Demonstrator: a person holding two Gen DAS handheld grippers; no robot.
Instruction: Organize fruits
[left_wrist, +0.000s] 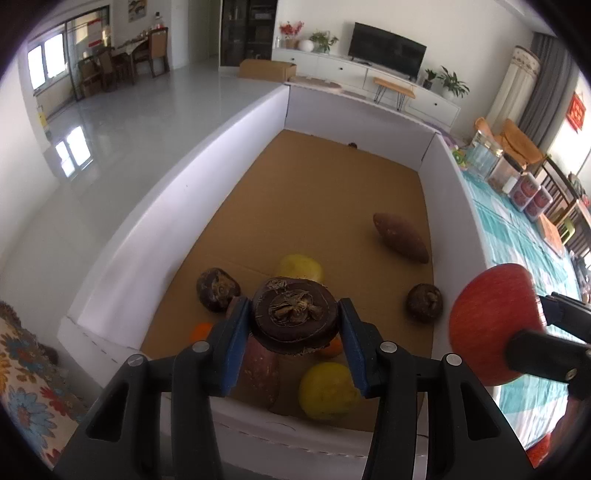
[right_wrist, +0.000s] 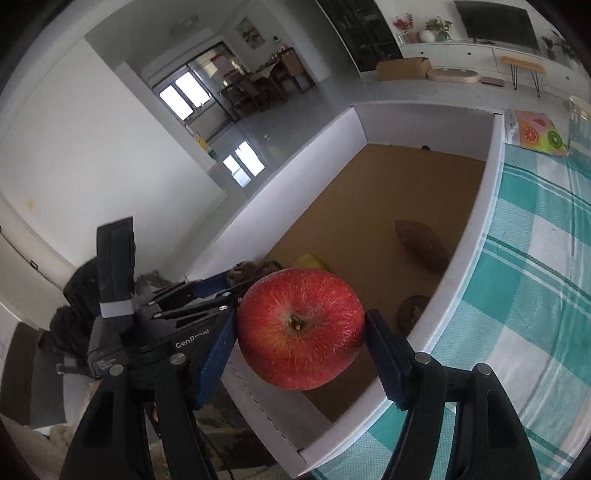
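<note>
My left gripper (left_wrist: 293, 325) is shut on a dark brown mangosteen (left_wrist: 295, 314) and holds it above the near end of the white-walled cardboard box (left_wrist: 147, 229). My right gripper (right_wrist: 301, 332) is shut on a red apple (right_wrist: 301, 328), held over the box's near right corner; the apple also shows in the left wrist view (left_wrist: 495, 325). On the box floor lie two other mangosteens (left_wrist: 218, 290) (left_wrist: 424, 302), two yellow fruits (left_wrist: 301, 267) (left_wrist: 327, 391), two sweet potatoes (left_wrist: 400, 236) (left_wrist: 260, 373) and orange fruits (left_wrist: 201, 330).
The box sits on a teal checked tablecloth (right_wrist: 535, 295). Jars (left_wrist: 517, 181) stand on the table to the right of the box. A fruit-print packet (right_wrist: 539, 133) lies past the box's far right corner. The box's far half shows bare cardboard floor (left_wrist: 332, 177).
</note>
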